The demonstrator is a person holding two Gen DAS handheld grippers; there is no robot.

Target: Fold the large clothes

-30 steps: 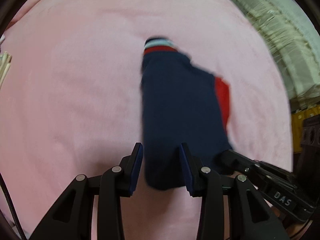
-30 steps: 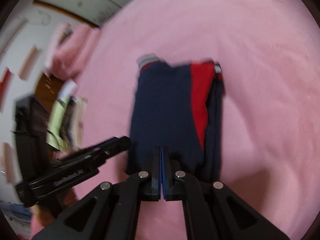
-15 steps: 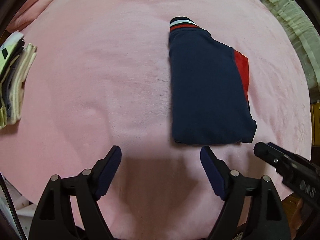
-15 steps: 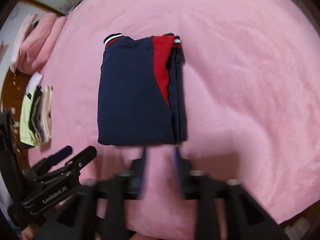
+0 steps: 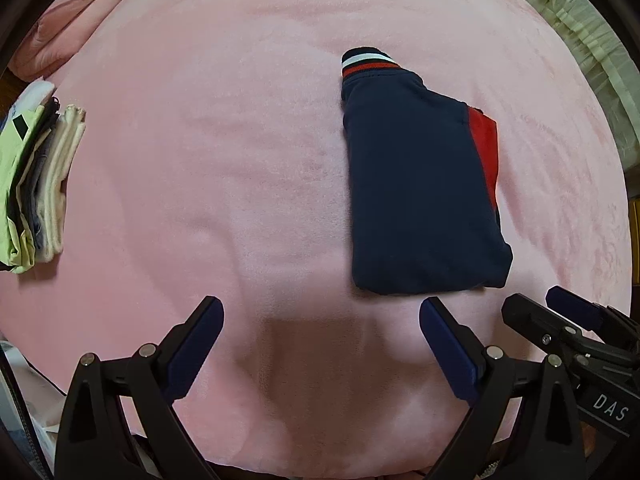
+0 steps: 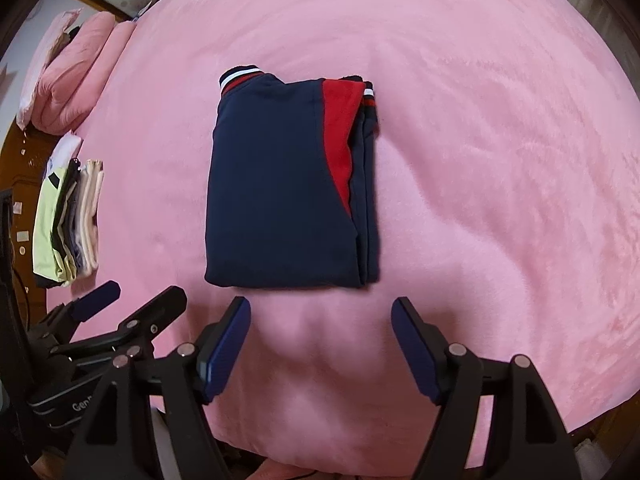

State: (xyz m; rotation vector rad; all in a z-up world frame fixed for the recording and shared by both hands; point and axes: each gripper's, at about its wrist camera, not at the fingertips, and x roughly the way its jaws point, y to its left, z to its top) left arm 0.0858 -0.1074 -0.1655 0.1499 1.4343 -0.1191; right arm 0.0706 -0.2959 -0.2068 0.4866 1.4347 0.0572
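Left gripper: jaws spread wide, opening further, nothing between, touching nothing. Right gripper: jaws well apart, opening, empty too. One folded navy-red garment lay flat on pink blanket, released, just beyond both grippers' fingertips. One stack of folded clothes at blanket's left edge. Pink pillows beyond, count unclear.

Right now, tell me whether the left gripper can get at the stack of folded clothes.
Probably yes: only bare pink blanket lies between the left gripper and the stack of folded clothes; its jaws are opening and empty.
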